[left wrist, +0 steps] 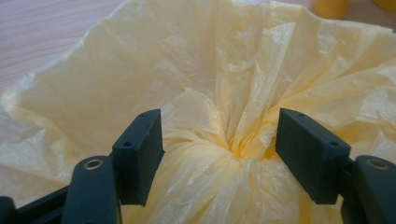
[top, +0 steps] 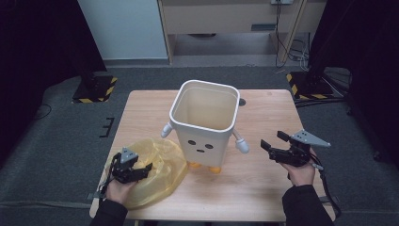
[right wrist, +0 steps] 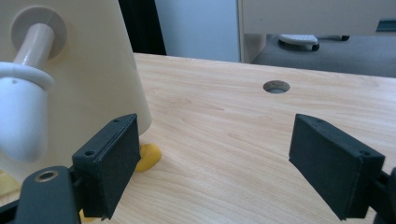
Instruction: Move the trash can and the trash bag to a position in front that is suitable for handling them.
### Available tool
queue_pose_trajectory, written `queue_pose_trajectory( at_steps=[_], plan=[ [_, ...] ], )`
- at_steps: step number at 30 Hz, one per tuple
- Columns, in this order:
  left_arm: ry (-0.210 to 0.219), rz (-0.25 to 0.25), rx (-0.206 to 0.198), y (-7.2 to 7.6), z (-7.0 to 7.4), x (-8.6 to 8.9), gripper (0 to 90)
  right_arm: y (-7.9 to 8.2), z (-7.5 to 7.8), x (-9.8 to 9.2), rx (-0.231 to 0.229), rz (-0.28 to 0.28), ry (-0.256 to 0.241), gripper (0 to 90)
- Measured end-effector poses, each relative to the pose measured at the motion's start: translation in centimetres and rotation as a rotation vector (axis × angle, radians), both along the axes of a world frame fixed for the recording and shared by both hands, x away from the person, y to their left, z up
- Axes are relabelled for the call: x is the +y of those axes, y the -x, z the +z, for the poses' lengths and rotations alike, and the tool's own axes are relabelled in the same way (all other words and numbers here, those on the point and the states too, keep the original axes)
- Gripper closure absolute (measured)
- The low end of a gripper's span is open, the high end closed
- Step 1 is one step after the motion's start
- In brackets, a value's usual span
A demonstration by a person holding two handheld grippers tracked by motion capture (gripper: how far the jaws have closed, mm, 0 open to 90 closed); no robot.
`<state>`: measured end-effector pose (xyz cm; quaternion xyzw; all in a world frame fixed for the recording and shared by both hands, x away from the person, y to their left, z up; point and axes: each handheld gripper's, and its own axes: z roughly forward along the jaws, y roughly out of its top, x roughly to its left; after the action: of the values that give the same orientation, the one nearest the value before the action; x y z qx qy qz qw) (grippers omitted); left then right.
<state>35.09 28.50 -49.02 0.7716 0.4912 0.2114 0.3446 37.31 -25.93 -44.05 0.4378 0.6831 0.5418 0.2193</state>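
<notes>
A cream bin (top: 205, 123) shaped like a little figure, with white arms, a dotted face and orange feet, stands mid-table. A crumpled yellow plastic bag (top: 153, 169) lies at the front left of the wooden table (top: 268, 188). My left gripper (top: 141, 170) rests on the bag with its jaws open, and a bunched fold of the bag (left wrist: 224, 149) sits between them. My right gripper (top: 272, 141) hovers open to the right of the bin, nothing between its jaws. Close on the left of the right gripper view are the bin's arm (right wrist: 21, 116) and an orange foot (right wrist: 149, 156).
A round cable hole (right wrist: 276, 86) sits in the tabletop behind the bin (right wrist: 88, 60). Beyond the table lie grey carpet, two stand bases with yellow-black tape (top: 94, 88), a wooden desk frame and loose cables (top: 291, 47).
</notes>
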Motion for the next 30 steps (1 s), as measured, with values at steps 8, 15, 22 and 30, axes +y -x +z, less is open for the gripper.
queue_pose_trajectory(
  at_steps=[8,15,22,30],
  plan=[
    [0.151,0.021,-0.113,-1.3,0.6,0.9,31.7,-0.4,-0.1,-0.1,-0.015,-0.031,-0.002,15.1],
    [0.2,0.059,-0.25,0.3,2.6,0.5,27.9,-0.3,0.4,-0.7,-0.042,-0.079,-0.044,12.5],
    [0.166,0.033,-0.246,1.2,2.7,0.2,24.9,-0.2,2.7,-0.7,-0.082,-0.118,-0.05,11.7],
    [0.135,0.026,-0.183,1.0,1.5,0.4,23.4,-1.4,7.0,0.0,-0.128,-0.111,-0.078,11.4]
  ],
)
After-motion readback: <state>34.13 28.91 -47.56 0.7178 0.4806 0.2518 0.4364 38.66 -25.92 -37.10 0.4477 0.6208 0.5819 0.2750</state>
